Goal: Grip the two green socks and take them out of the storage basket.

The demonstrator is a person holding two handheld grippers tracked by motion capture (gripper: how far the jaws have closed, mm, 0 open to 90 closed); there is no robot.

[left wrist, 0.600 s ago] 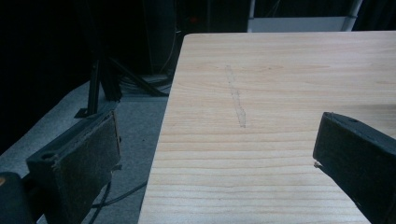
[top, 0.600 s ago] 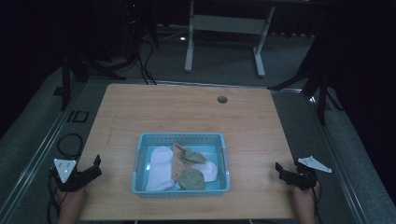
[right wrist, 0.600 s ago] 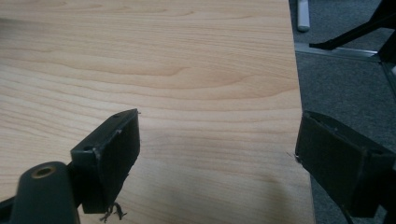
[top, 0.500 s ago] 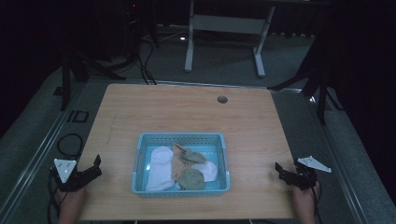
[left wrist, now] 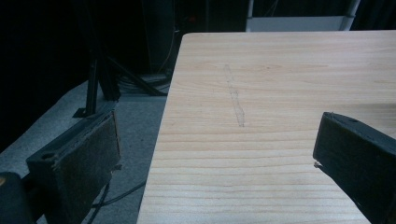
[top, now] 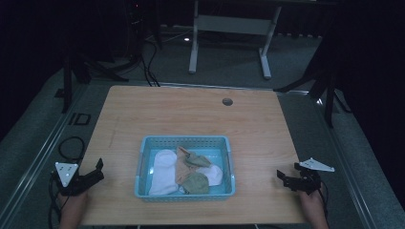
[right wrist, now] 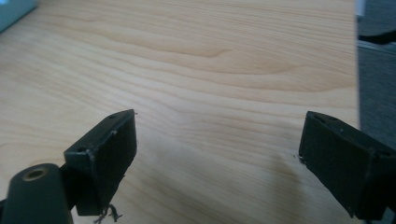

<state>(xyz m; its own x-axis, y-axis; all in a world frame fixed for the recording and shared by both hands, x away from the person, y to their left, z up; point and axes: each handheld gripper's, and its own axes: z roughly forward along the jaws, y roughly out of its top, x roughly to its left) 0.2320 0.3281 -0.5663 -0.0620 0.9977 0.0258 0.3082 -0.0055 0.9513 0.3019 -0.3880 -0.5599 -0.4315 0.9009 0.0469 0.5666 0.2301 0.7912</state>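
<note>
A light blue basket (top: 143, 157) stands near the front middle of the wooden table (top: 191, 114). Inside it lie a white sock (top: 162, 164), an orange sock (top: 182, 164), two green socks (top: 196, 182) and another white one (top: 214, 174). My left gripper (top: 98, 169) hovers at the table's front left edge, open and empty; in the left gripper view its jaws (left wrist: 215, 154) stand wide over the table's edge. My right gripper (top: 282, 177) sits at the front right edge, open with bare wood between its jaws (right wrist: 217, 140).
A small round grommet (top: 227, 101) sits near the table's far edge. A corner of the basket (right wrist: 14, 9) shows top left in the right gripper view. Grey carpet, cables (top: 71, 143) and dark stands surround the table; a white desk frame (top: 229, 28) stands behind.
</note>
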